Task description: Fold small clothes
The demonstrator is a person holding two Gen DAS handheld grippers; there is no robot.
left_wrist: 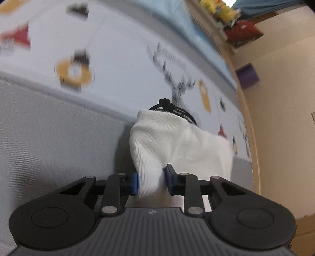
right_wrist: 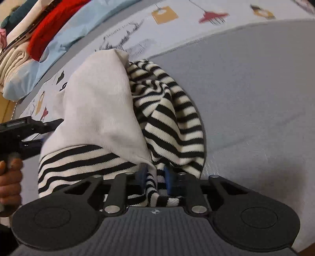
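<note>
Nearest in the right wrist view, the right claw (right_wrist: 155, 182) is closed on a bunched fold of a small ribbed knit garment, white on one face and black-and-white striped on the other (right_wrist: 110, 110). The garment hangs lifted over the grey bed cover (right_wrist: 256, 98), its long axis running away from the claw toward the far patterned edge of the bed, white panel to the left, crumpled stripes to the right. At its left side the left claw (right_wrist: 42, 140), held by a bare hand (right_wrist: 9, 177), meets the white cloth.

In the left wrist view the left claw (left_wrist: 150, 182) pinches the same garment (left_wrist: 177, 143) between blue pads (left_wrist: 134, 183); only the white ribbed face and a sliver of stripes at its far tip show.

Beyond lies a pale sheet printed with yellow and red figures (right_wrist: 165, 14), then a light blue cloth (right_wrist: 78, 27) and a pile of red and cream folded fabrics (right_wrist: 45, 33) at the bed's far edge.
</note>
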